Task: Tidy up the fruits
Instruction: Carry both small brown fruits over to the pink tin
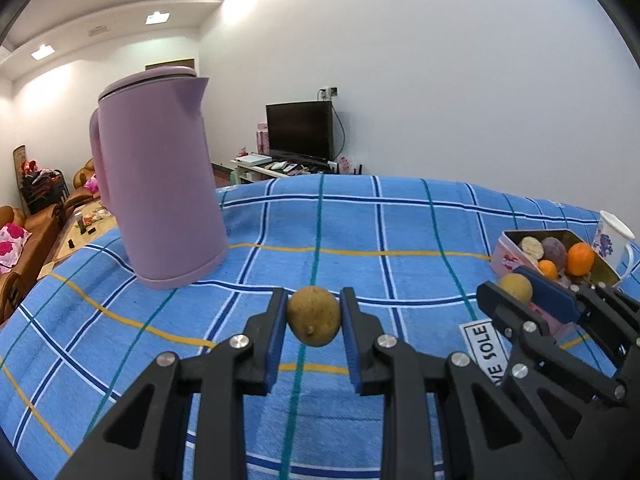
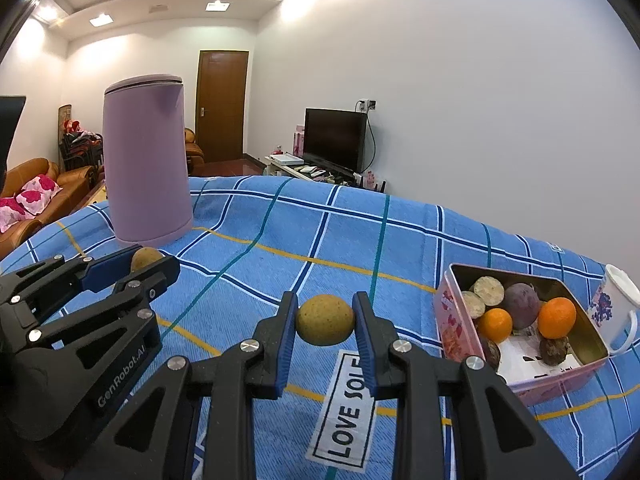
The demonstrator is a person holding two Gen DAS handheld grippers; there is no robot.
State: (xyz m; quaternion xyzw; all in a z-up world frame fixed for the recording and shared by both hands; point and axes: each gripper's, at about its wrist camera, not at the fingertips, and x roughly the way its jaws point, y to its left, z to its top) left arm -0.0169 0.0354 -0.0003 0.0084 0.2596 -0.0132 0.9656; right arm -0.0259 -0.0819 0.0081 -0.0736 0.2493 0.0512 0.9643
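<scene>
A brownish-yellow round fruit [image 1: 314, 315] sits pinched between the blue pads of the left tongs [image 1: 314, 320], lifted clear of the blue checked cloth [image 1: 360, 232] that covers the bench; a second, like fruit [image 2: 325, 319] is pinched the same way in the right tongs [image 2: 325, 322], also off the cloth; the two tongs are side by side, the right pair nearer the pink tin [image 2: 452, 320]; that tin lies open toward the right edge of the bench and holds two oranges [image 2: 557, 317], a purple round fruit [image 2: 520, 305], some pale cut rounds [image 2: 489, 290] and dark small fruits [image 2: 553, 351]; just beyond the tin, touching or nearly so, is a white mug [image 2: 616, 304] with a blue flower print; a sewn label reading LOVE SOLE [image 2: 346, 404] lies on the cloth left of the tin, below the right tongs; well to the left of the tin, at the far side of the bench, a lilac kettle [image 1: 156, 176] sits upright; farther off beyond the tin, a dark television [image 2: 335, 139] stands by the white wall.
</scene>
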